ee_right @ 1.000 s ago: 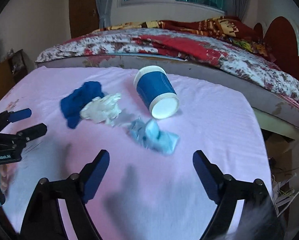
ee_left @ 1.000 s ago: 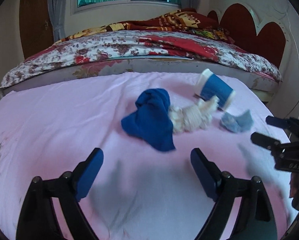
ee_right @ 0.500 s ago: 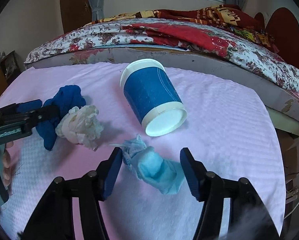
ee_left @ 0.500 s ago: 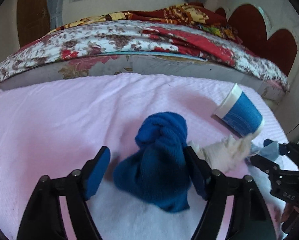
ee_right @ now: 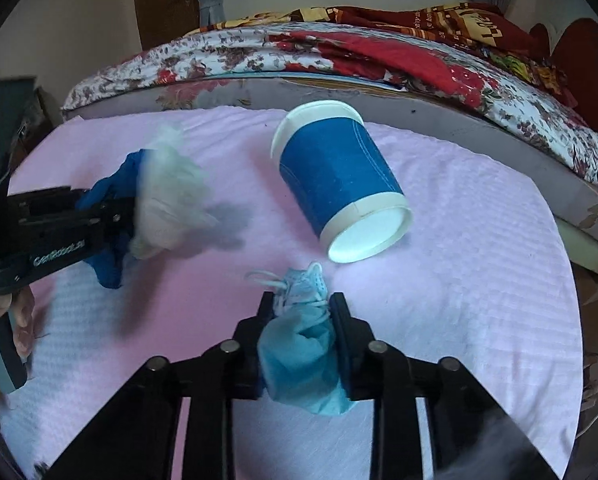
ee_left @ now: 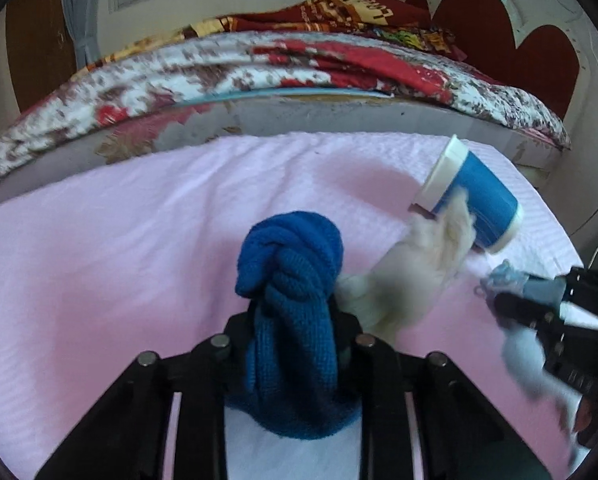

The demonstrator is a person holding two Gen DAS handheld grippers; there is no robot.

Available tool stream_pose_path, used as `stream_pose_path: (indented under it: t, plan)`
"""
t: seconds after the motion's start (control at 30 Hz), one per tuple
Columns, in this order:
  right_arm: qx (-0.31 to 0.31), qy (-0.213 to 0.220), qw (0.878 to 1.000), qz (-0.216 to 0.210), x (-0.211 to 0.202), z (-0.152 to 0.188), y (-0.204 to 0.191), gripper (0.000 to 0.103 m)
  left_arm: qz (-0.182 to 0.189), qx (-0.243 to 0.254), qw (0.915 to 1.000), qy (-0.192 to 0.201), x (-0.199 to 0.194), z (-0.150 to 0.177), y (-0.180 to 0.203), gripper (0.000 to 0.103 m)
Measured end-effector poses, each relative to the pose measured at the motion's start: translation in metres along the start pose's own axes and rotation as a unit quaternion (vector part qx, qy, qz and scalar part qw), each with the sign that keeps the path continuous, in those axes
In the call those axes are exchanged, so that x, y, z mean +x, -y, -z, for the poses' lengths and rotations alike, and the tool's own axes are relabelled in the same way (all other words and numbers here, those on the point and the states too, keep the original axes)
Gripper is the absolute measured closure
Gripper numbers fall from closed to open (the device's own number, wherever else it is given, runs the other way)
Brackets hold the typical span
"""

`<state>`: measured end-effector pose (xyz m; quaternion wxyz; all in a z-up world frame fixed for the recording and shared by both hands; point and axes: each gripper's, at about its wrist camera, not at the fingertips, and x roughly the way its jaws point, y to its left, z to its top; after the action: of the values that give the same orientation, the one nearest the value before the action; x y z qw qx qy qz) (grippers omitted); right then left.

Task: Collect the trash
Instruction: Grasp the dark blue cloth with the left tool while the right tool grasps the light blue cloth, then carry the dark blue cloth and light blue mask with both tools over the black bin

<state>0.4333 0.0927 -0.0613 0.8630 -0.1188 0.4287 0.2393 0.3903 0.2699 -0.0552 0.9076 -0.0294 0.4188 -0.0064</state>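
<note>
My left tongs are clamped on the dark blue knit cloth, my right tongs on the crumpled light blue mask; both bundles rest on the pink sheet. To do this well I'd lift straight up and slowly, since the white crumpled paper touches the cloth and may drag along. The blue paper cup lies tipped over just beyond the mask. Both hands pitch steeply downward, left tongs near the sheet's left side.
</note>
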Motion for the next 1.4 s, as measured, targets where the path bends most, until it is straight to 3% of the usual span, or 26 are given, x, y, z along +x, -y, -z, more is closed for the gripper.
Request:
stream_pose_path:
  t: [0.3, 0.53, 0.93, 1.4]
  plan:
    - [0.021, 0.034, 0.999, -0.012, -0.046, 0.024, -0.001, 0.076, -0.006, -0.005, 0.9998, 0.020, -0.050, 0.034, -0.012, 0.076]
    - [0.026, 0.055, 0.998, -0.014, -0.091, 0.047, -0.004, 0.076, -0.010, 0.015, 0.9989, 0.044, -0.095, 0.055, 0.013, 0.076]
    - [0.034, 0.118, 0.992, -0.003, -0.203, 0.115, -0.001, 0.076, 0.009, 0.042, 0.9958, 0.081, -0.164, 0.089, 0.073, 0.076]
    - [0.056, 0.152, 0.987, 0.020, -0.288, 0.175, 0.020, 0.076, 0.036, 0.062, 0.9906, 0.116, -0.215, 0.111, 0.132, 0.076]
